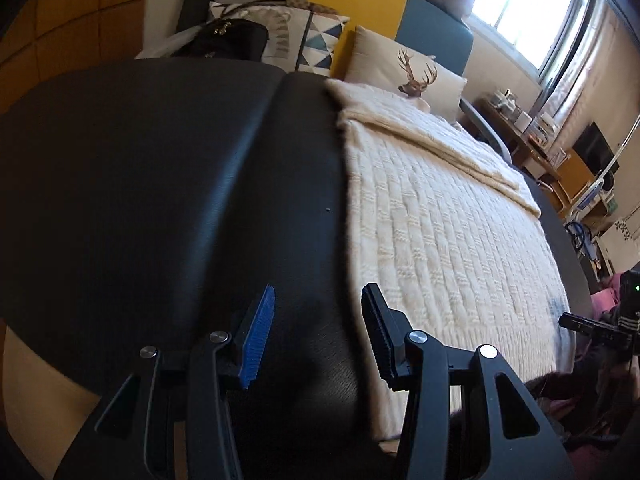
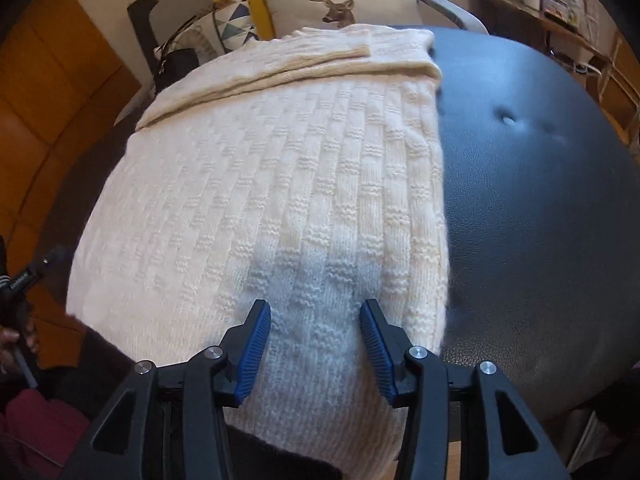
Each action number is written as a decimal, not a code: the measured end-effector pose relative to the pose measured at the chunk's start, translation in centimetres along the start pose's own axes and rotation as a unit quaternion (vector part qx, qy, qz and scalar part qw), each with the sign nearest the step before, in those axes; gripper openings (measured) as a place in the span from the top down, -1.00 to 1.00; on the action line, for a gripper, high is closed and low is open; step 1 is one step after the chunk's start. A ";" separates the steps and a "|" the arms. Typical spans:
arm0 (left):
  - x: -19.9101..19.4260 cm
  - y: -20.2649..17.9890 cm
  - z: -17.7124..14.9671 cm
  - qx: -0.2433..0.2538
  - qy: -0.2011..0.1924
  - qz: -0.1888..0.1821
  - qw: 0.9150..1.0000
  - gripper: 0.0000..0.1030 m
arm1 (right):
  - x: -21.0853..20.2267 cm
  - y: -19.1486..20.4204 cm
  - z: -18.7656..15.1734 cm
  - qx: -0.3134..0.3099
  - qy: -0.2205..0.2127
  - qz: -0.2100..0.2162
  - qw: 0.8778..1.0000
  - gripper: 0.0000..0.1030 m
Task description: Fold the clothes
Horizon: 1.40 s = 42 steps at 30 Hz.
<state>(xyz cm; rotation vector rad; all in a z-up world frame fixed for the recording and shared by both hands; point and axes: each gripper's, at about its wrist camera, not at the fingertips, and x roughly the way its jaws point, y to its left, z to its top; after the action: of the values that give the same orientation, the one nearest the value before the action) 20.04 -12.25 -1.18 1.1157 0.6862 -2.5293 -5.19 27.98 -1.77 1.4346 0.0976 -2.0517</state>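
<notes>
A cream knitted sweater [image 1: 440,220] lies flat on a black leather surface [image 1: 140,180], with a folded band along its far end. My left gripper [image 1: 319,292] is open over bare leather just left of the sweater's edge, with nothing between its fingers. In the right wrist view the sweater [image 2: 280,180] fills the middle, and black leather [image 2: 540,200] shows to its right. My right gripper [image 2: 315,306] is open low over the sweater's near end. The knit lies between and under its blue pads [image 2: 256,344], which do not pinch it.
A deer-print cushion [image 1: 412,76], a patterned cushion [image 1: 320,44] and a black handbag [image 1: 228,40] sit on a sofa beyond the far edge. A cluttered desk [image 1: 532,136] and a bright window [image 1: 528,8] are at the right. Dark and pink cloth [image 2: 40,420] lies at the near left.
</notes>
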 end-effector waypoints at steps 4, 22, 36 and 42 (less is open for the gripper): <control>-0.7 -3.4 -1.1 0.059 0.002 -0.063 0.996 0.05 | -0.2 0.5 0.3 0.002 -0.011 0.018 1.000 0.07; 3.3 -5.3 -2.2 0.089 0.054 -0.048 0.993 0.05 | -2.5 -0.6 -2.0 -0.005 -0.007 0.006 1.000 0.06; 2.9 -0.7 -1.7 -0.040 0.076 -0.099 0.991 0.03 | -5.0 -9.9 -5.9 0.199 -0.032 0.141 0.969 0.06; 3.5 1.2 -1.4 -0.097 0.099 -0.158 0.978 0.02 | -3.7 -10.5 -6.0 0.223 -0.017 0.175 0.959 0.07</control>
<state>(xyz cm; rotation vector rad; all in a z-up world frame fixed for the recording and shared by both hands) 19.09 -12.75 -5.02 1.2850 1.2251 -2.5484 -4.97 40.41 -3.94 1.5397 -0.6292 -1.8660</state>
